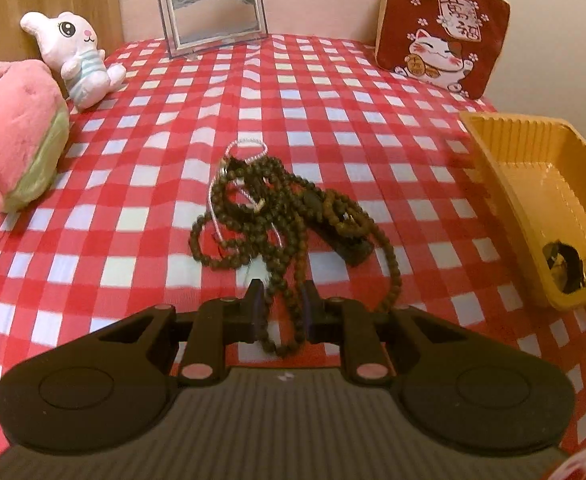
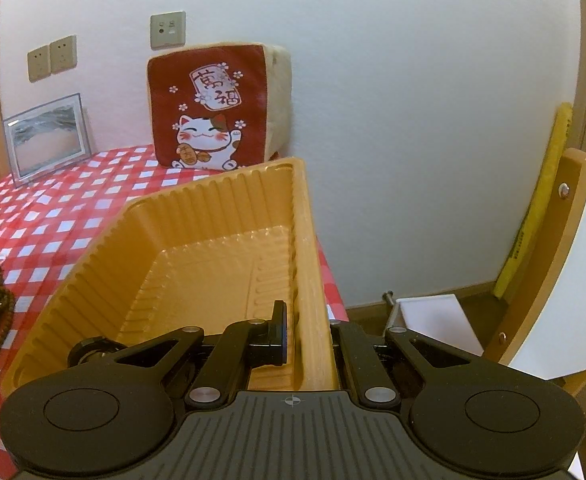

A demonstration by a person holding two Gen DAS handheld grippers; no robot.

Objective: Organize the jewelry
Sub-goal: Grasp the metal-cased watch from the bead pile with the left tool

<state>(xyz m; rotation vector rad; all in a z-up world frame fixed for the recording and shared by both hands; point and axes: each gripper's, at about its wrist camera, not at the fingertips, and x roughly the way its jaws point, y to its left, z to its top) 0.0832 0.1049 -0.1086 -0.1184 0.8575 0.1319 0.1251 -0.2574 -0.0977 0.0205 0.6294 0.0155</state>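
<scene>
Lift slowly, I judge, so the tangle pays out without dragging the rest; the left gripper [image 1: 283,304] is nearly closed on strands of the dark bead necklace [image 1: 277,216], whose heap lies just ahead of it; the right gripper [image 2: 307,336] is clamped on the yellow tray [image 2: 213,216]'s wall, tilting it; the tray sits ahead-right of the left tool.

The left wrist camera sits low over the red and white checked worktop [image 1: 333,92], looking toward the back wall. The right wrist camera sits close at the worktop's right edge, looking along the ribbed yellow plastic tray [image 2: 197,216]. Both see that tray, the red lucky-cat cushion [image 1: 441,28] and the clear framed picture [image 1: 213,12].
</scene>
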